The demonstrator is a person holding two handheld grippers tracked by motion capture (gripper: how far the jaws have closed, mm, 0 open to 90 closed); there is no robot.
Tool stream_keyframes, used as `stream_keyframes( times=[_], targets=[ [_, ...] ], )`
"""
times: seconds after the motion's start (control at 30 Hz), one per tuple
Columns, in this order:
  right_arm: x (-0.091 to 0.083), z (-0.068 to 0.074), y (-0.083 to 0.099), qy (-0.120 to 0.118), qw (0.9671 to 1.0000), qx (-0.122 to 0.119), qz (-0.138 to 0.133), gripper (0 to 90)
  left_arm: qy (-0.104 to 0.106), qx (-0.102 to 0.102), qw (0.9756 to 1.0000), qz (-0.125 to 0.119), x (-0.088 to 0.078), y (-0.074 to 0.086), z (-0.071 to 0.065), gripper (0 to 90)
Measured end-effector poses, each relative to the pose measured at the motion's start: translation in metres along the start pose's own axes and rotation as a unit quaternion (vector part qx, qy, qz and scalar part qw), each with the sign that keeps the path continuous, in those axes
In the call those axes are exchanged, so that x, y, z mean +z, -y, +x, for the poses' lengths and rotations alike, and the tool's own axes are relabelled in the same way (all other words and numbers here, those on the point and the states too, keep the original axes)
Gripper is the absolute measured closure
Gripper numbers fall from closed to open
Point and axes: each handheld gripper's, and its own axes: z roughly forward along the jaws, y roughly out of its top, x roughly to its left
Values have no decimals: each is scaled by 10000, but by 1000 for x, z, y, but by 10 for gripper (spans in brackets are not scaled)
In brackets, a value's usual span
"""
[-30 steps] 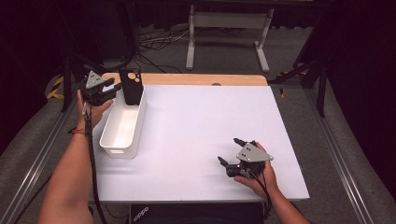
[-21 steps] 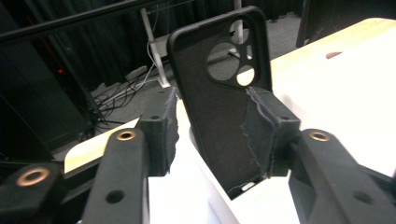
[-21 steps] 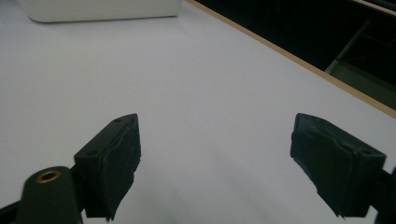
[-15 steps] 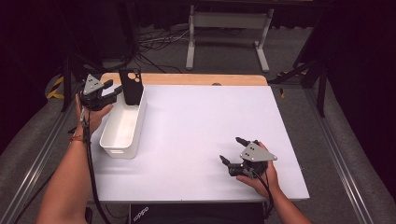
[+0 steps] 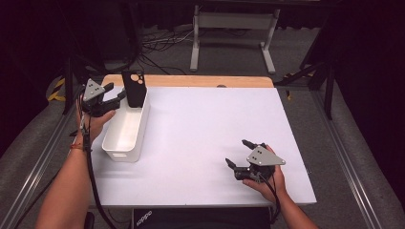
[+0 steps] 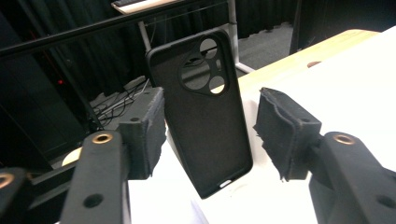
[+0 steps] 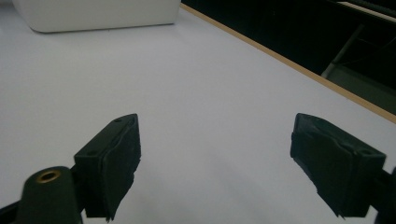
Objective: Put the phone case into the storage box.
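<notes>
White surface [image 5: 200, 138] with a wood strip along the far edge, in a dark room; grey floor and a metal stand behind.

Nearest to me: right hand-held gripper [image 5: 241, 155], low over the near-right part of the surface, the person's hand wrapped round its body. Jaws spread wide, nothing between them. In the right gripper view I see just bare white surface between the pads [image 7: 112, 163], with the white bin's [image 7: 98, 14] end well ahead of them.

Further in, left side: white bin [image 5: 125, 131], long and narrow, running near to far along the left edge of the surface. I can't see anything lying on its floor.

At its far end: black phone case [image 5: 133, 88], standing upright and tilted a little, bottom edge down in the bin, leaning at the far wall as far as I can tell. Camera cutout at the top, facing me.

Left hand-held gripper [image 5: 116, 93] sits just left of the case, pointing at it, roughly level. Its jaws have just been opening. In the left gripper view the phone case [image 6: 203, 112] stands between the two pads [image 6: 287, 133], with a visible gap on each side, so it's released, not gripping. Left hand [image 5: 95, 119] below it, forearm along the surface's left edge.
</notes>
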Motion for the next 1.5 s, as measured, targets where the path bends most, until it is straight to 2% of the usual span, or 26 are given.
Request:
stream_keyframes(
  times=[0.1,0.3,0.37,0.6,1.0,1.1,1.2,1.27,1.5],
  targets=[
    [0,0,0,-8,10000,2,-16,171,-5,-23,10000,37,-4,0,-1,398],
    [-3,0,0,52,10000,-30,-43,174,5,-60,10000,-45,-15,2,-6,367],
    [-4,-1,1,97,9999,-34,-42,174,37,6,10000,-2,-18,3,-8,334],
    [-5,-1,0,132,9999,-41,-52,174,111,-171,9997,-168,-27,3,-13,219],
    [-5,-1,0,134,9999,8,-40,174,318,-131,9993,-158,-30,4,-24,72],
    [-5,-1,0,127,9999,4,-34,173,420,-177,9989,-135,-30,4,-25,55],
    [-4,0,0,111,9999,-6,-26,173,415,-135,9990,-114,-31,3,-27,43],
    [-4,0,0,101,9999,-25,-29,173,478,-182,9985,-192,-32,3,-27,36],
    [-3,1,0,89,10000,-40,-11,172,541,-17,9983,-227,-37,3,-34,33]
  ],
)
